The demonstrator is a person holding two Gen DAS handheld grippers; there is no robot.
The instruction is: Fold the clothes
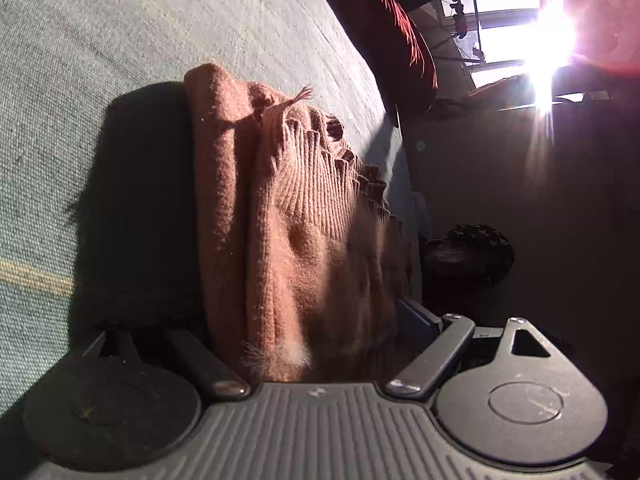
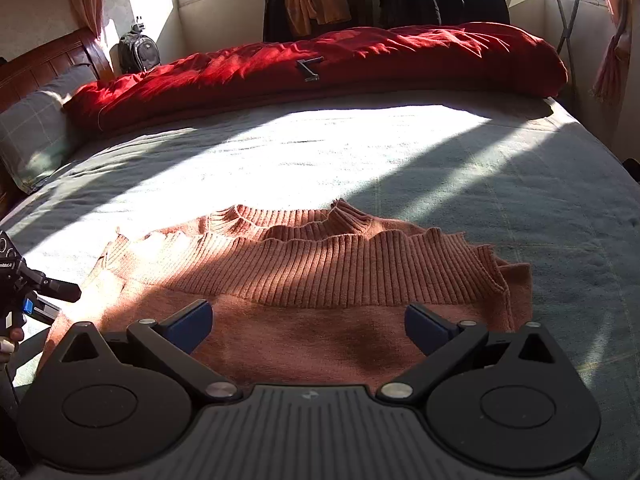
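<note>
A folded sweater lies on the bed, near its front edge. The right gripper hovers over it, jaws wide apart and empty. The left gripper straddles the sweater's end, jaws wide, pads not pressing.

Red duvet along the bed's far side, grey pillow, backpack by the window.
</note>
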